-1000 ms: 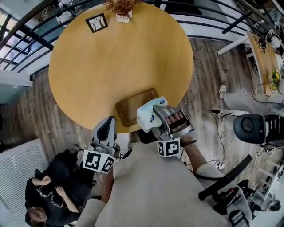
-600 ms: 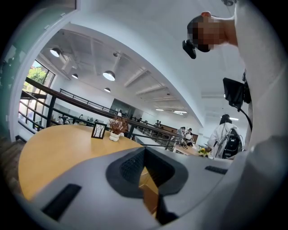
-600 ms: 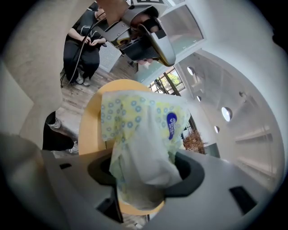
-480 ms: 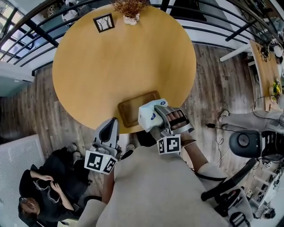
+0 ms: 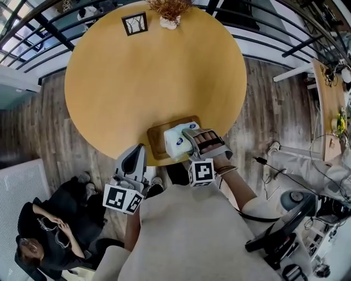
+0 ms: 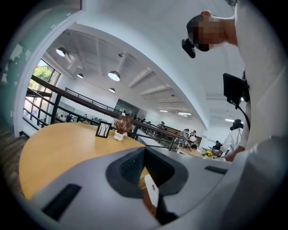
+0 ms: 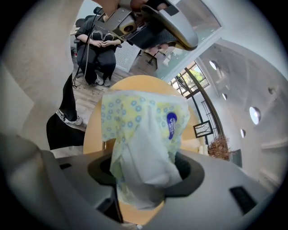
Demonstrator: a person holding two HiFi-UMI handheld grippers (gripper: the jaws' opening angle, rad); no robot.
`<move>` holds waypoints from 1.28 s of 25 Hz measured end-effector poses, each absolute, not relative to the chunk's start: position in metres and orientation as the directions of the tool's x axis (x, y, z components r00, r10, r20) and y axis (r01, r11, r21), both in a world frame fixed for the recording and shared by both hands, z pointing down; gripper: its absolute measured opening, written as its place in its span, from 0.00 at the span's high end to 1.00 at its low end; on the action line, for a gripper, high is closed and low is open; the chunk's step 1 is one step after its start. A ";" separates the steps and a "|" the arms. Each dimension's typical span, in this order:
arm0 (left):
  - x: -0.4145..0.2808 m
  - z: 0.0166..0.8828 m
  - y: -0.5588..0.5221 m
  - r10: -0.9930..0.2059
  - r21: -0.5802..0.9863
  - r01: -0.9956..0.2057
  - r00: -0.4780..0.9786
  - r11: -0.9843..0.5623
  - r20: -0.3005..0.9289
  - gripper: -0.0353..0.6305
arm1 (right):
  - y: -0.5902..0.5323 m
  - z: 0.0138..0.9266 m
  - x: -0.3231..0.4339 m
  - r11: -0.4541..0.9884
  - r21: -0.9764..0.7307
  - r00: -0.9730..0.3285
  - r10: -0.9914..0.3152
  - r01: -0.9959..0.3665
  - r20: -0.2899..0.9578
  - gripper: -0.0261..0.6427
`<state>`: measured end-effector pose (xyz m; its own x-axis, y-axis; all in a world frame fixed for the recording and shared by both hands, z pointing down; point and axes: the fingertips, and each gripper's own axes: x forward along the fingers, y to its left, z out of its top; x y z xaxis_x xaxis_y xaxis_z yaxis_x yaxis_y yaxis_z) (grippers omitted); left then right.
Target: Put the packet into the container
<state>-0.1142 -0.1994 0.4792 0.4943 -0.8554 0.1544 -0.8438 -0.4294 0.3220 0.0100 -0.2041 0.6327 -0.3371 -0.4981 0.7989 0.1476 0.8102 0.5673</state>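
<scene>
A soft white packet (image 5: 176, 141) with pale yellow and blue dots and a blue logo is clamped in my right gripper (image 5: 185, 140), which is shut on it. It hangs over the right end of the flat wooden tray (image 5: 156, 138) at the near edge of the round table (image 5: 137, 77). In the right gripper view the packet (image 7: 144, 130) bulges up out of the jaws and hides most of the tray. My left gripper (image 5: 133, 156) stays below the table's near edge, jaws together with nothing held. Through its narrow gap the packet (image 6: 152, 191) shows.
A small picture frame (image 5: 134, 23) and a dried plant in a white pot (image 5: 170, 13) stand at the table's far edge. A person in black (image 5: 49, 230) sits low at the left. Railings run behind the table. Chairs and cables lie at the right.
My right gripper has carried the packet a little to the left, further over the tray. The left gripper has hardly moved.
</scene>
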 end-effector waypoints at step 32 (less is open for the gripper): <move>-0.136 0.468 -0.201 -0.894 0.291 -0.885 0.419 -0.363 0.158 0.94 | -0.207 0.711 -0.006 0.971 0.113 -0.174 -0.077 0.209 0.982 0.46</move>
<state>-0.1356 -0.2008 0.4676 0.4187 -0.8942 0.1584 -0.8851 -0.3629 0.2913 -0.0058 -0.2073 0.7107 -0.1736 -0.0770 0.9818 0.2087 0.9714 0.1131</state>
